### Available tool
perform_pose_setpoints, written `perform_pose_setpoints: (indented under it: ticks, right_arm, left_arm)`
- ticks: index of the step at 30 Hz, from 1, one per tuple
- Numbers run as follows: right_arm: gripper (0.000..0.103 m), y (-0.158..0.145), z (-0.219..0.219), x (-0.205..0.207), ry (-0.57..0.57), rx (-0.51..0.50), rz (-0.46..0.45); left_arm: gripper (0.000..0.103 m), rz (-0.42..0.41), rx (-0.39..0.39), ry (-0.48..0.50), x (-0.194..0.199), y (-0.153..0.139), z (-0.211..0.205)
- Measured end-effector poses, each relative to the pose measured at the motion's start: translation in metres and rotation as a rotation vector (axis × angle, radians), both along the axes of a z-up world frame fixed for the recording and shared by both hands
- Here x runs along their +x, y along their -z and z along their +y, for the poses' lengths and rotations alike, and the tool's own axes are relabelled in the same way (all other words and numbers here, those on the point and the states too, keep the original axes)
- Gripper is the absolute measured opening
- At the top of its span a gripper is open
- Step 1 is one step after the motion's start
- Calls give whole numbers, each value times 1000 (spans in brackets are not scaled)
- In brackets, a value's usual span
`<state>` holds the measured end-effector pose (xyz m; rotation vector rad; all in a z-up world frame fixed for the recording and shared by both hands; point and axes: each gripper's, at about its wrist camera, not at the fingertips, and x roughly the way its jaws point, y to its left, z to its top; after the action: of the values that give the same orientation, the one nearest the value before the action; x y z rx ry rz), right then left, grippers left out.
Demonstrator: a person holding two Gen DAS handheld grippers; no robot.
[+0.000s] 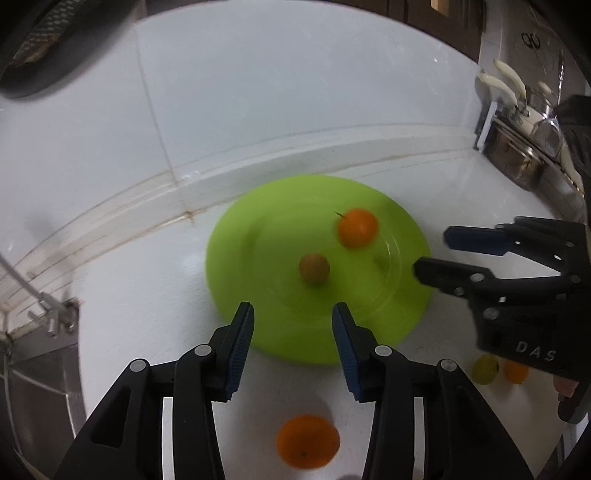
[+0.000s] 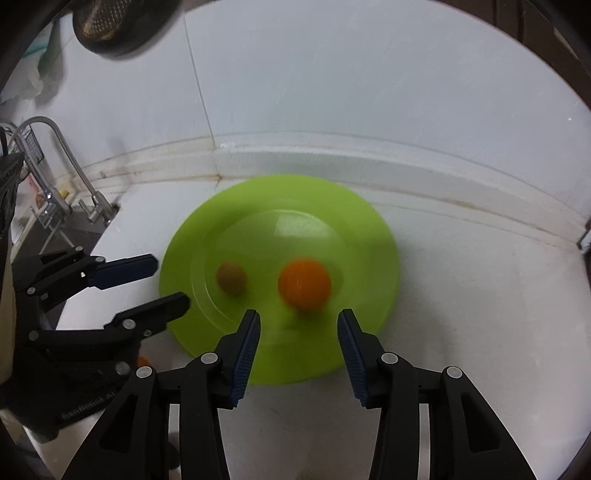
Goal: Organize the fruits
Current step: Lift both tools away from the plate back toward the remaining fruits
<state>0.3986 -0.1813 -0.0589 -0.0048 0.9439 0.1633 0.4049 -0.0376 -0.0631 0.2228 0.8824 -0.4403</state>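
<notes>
A lime-green plate point(image 1: 266, 229) point(image 2: 314, 206) lies on the white counter by the wall. On it rest an orange point(image 1: 357, 227) point(image 2: 304, 284) and a small brownish-green fruit point(image 1: 314, 268) point(image 2: 231, 277). My left gripper point(image 1: 293, 308) point(image 2: 170, 281) hovers over the plate's near-left rim, open, nothing between its pads. My right gripper point(image 2: 299, 314) point(image 1: 432, 253) is over the plate's right side just short of the orange, open and holding nothing. Another orange point(image 1: 308, 446) lies on the counter under the left gripper. A yellow-green fruit point(image 1: 485, 369) and a small orange one point(image 1: 516, 371) sit beneath the right gripper's body.
A steel faucet point(image 2: 62, 147) and sink stand to the left of the plate. A metal pot point(image 1: 517, 158) with pale handles sits at the right by the wall. A dark mesh strainer point(image 2: 107, 22) hangs on the tiled wall behind.
</notes>
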Motion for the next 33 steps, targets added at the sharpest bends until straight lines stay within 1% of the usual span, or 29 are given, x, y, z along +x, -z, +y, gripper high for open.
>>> perform_pose_setpoints:
  ticks: [2,5,8,9,11,17,20,22,28,33]
  right_arm:
    - [45,-10,0,-9,11,-12,-33]
    - [45,-26,2,-29,22,-37,-97]
    - [45,-38,3,-48,23,-24,-139]
    - [48,-41,4,-53,24,-23,-149]
    - [53,-48,4,-67,36,-15,-174]
    - [53,-64,8,-103,62,-10,-222]
    - [60,-69,10,-120,78,-14,-246]
    - [60,-71,12,-132,83,-27,-264]
    - [60,-75,18,-157,93,-26,-274]
    - [60,-71,25,-177,95,-47,-281]
  left_arm:
    - [47,-24,8,-22,-9,-8,4]
    - [51,-46,-15,-36,-24,-19,12]
    - [53,-90,-20,-39,-43,-31,17]
    - [57,-105,-22,-43,-49,-35,19]
    - [61,-135,-32,-46,-63,-44,22]
    - [66,-202,-53,-64,-101,-62,37]
    - [69,-239,-50,-72,-117,-68,42]
    - [69,-249,-46,-71,-129,-70,44]
    - [71,-273,-32,-81,-155,-69,55]
    - [71,-253,-41,-94,-171,-63,62]
